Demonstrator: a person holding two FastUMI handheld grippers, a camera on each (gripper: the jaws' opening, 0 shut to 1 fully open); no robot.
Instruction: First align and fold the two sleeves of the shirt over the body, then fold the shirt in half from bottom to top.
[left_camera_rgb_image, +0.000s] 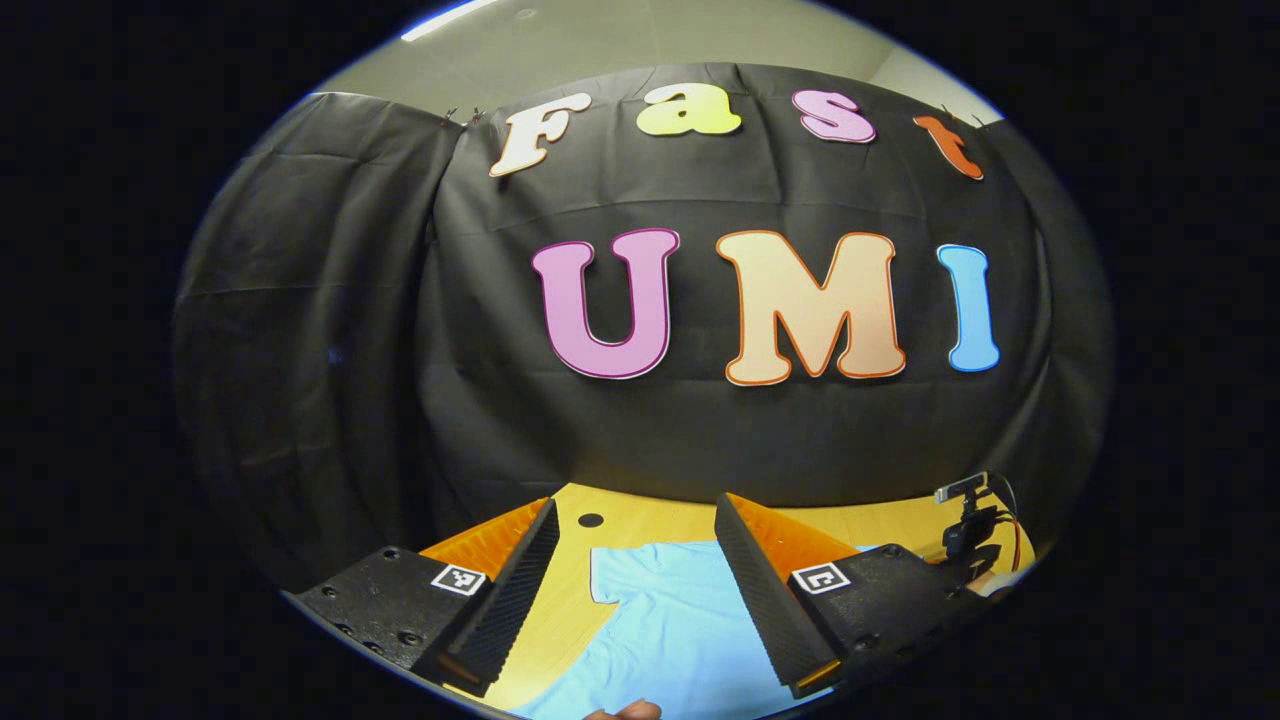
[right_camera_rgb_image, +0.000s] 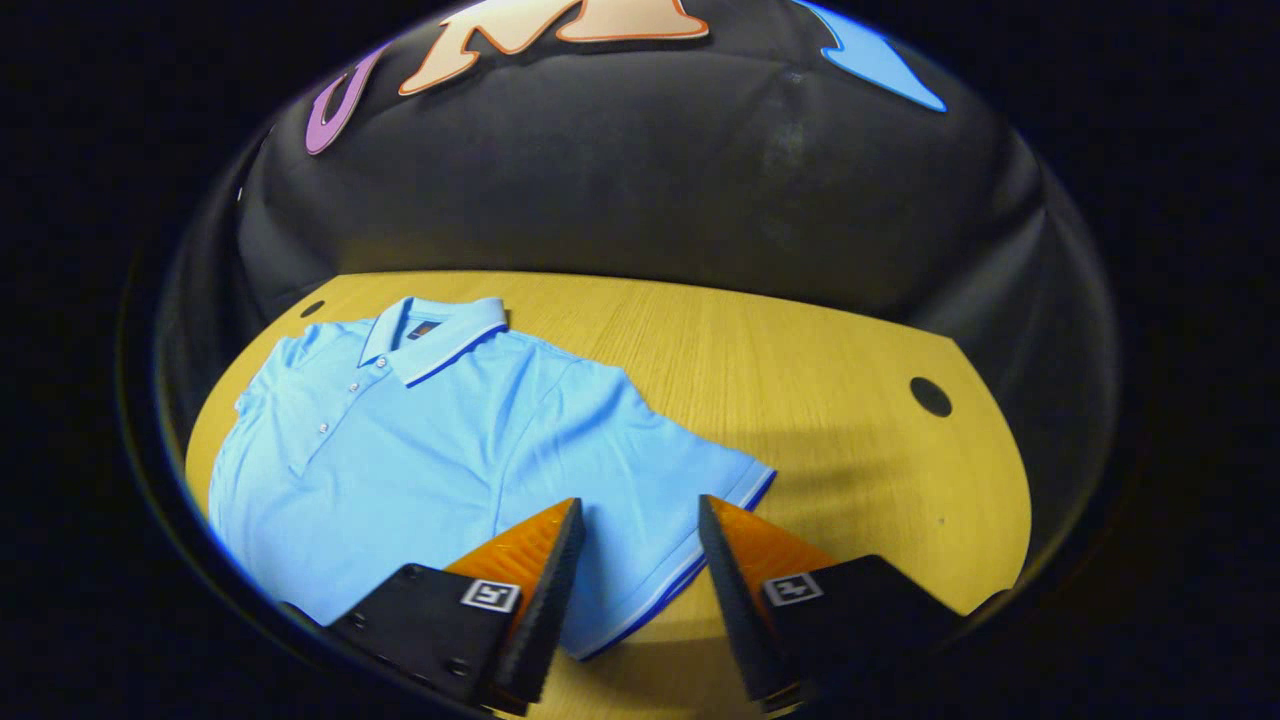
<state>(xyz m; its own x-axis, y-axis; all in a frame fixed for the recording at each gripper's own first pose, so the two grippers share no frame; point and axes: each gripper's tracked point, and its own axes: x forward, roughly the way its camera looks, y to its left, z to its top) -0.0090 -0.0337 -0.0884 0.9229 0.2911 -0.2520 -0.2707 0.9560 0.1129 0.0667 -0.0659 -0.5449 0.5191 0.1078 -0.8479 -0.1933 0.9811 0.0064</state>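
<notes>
Bench (right_camera_rgb_image: 800, 380) of pale wood is seen under both grippers, with a light blue polo shirt (right_camera_rgb_image: 420, 450) laid flat on it, collar toward the far edge and long axis running from far edge to near edge. Both sleeves are judged not yet folded. One short sleeve (right_camera_rgb_image: 690, 490) is spread toward the bench's middle, its striped cuff lying just ahead of and between the fingers of the right gripper (right_camera_rgb_image: 632, 560), which is judged the nearer one to it. Those fingers are spread wide, and nothing is pinched. The left gripper (left_camera_rgb_image: 635, 570) is held higher above the shirt's other sleeve (left_camera_rgb_image: 615, 575), fingers likewise spread wide and empty.
</notes>
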